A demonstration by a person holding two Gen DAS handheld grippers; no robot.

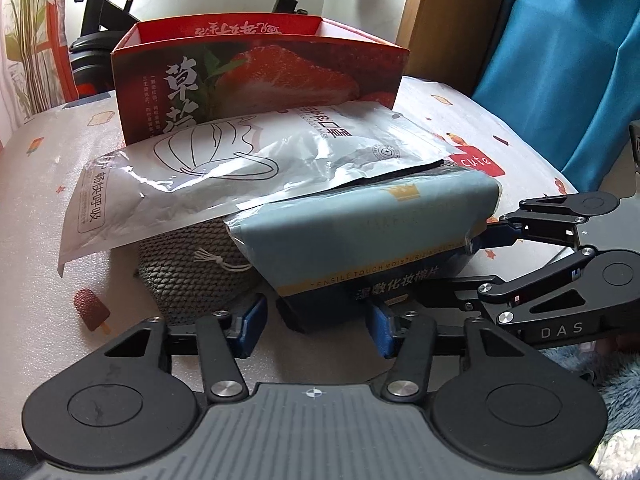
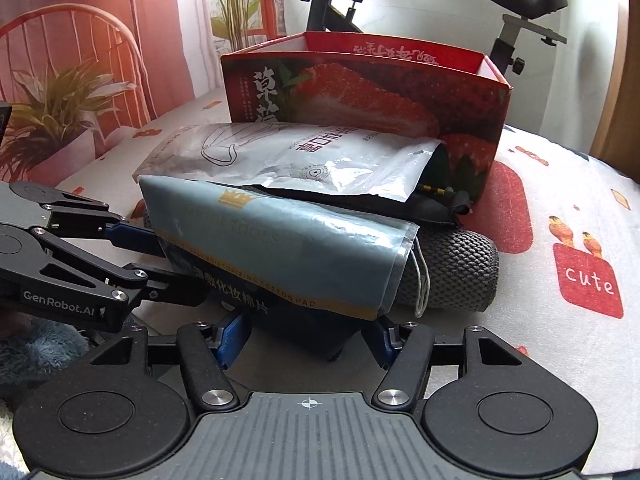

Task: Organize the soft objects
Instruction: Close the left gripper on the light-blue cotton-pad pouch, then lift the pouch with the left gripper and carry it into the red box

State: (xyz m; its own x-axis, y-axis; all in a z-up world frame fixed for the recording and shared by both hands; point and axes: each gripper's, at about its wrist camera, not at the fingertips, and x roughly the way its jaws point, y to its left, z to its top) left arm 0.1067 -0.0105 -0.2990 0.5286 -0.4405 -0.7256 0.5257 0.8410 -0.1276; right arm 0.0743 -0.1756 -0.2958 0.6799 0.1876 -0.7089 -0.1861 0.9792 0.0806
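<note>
The cotton pad pack (image 1: 360,236), soft, light and slippery, sits nearest between both grippers' (image 1: 316,320) (image 2: 308,336) parted, unclamped jaws, best gripped at its ends.

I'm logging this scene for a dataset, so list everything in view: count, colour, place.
cotton pad pack: one, pale blue with dark lower part, front of the pile, between both grippers' jaws
mask pouch: one, silver-white, lying over the pile, leaning on the box
knit bag: one, grey, under the pack and pouch
strawberry box: one, red, open top, behind the pile
black item: one, partly hidden under the pouch
printed cover: one, white with red prints, under everything
exercise bike: one, black, background
left gripper: one, black with blue pads
right gripper: one, black with blue pads
</note>
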